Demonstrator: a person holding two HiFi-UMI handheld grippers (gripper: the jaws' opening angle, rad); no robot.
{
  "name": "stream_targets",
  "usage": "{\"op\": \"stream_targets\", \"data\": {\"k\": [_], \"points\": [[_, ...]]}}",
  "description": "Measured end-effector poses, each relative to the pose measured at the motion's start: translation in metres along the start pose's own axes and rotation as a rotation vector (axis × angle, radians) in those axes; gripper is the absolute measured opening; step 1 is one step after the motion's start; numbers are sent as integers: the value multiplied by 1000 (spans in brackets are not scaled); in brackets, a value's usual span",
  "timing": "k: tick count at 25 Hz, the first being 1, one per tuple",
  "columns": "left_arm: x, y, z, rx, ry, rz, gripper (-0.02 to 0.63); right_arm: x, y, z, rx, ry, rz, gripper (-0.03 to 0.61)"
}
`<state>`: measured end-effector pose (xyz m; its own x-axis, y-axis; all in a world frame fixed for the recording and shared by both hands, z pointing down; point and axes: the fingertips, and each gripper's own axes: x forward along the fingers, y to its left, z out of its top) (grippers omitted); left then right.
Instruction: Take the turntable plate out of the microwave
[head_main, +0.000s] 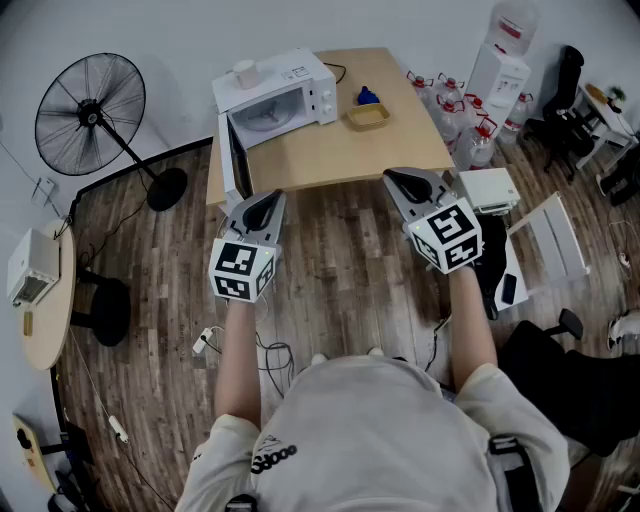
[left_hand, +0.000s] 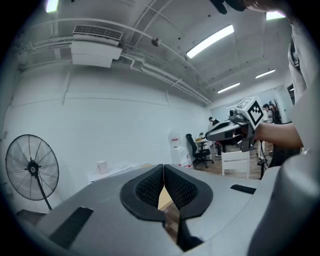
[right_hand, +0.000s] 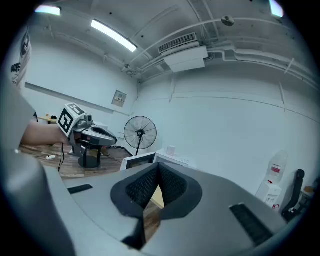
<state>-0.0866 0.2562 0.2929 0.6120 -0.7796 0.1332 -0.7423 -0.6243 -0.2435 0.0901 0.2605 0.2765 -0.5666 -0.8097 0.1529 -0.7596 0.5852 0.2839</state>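
Turntable plate (head_main: 266, 116) is inside the microwave (head_main: 300, 82); it shows as a pale round shape in the open cavity, and neither gripper is anywhere near it.

Going big to small: the wooden table (head_main: 390, 152) carries the white microwave on its far left corner; the microwave door (head_main: 236, 160) is swung wide open toward the person. A black pedestal fan (head_main: 90, 115) stands on the wood floor, off to the left of the table.

Both grippers are held out over the floor on the near side of the table, well apart from each other and from the microwave. The left gripper (left_hand: 163, 173) has its ribbed pads pressed together with nothing pinched; you only get a sliver of table and floor below where they meet. Same deal with the right gripper (right_hand: 157, 172): pads squeezed together, holding nothing.

Smaller stuff: a yellow container (head_main: 368, 117) sits on the table just right of the microwave; a pale cup (head_main: 245, 73) stands on top of the microwave.
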Motion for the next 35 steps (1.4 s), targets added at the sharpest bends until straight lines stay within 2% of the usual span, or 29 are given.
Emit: {"op": "stream_targets", "data": {"k": [4, 8, 14, 19, 24, 30, 35], "points": [[17, -16, 0, -3, 6, 27, 18, -10, -23, -12, -3, -16, 18, 5], [33, -25, -7, -32, 21, 72, 18, -16, -47, -25, 38, -40, 38, 5], [73, -14, -22, -76, 55, 104, 18, 1, -81, -44, 94, -49, 69, 5], [126, 31, -37, -93, 57, 122, 18, 52, -111, -64, 96, -13, 83, 5], [187, 96, -60, -103, 80, 150, 18, 124, -145, -73, 86, 21, 109, 5], [256, 176, -98, -175, 99, 172, 18, 225, -178, -61, 83, 34, 133, 5], [290, 226, -122, -209, 111, 181, 18, 300, -192, -51, 102, 38, 180, 5]]}}
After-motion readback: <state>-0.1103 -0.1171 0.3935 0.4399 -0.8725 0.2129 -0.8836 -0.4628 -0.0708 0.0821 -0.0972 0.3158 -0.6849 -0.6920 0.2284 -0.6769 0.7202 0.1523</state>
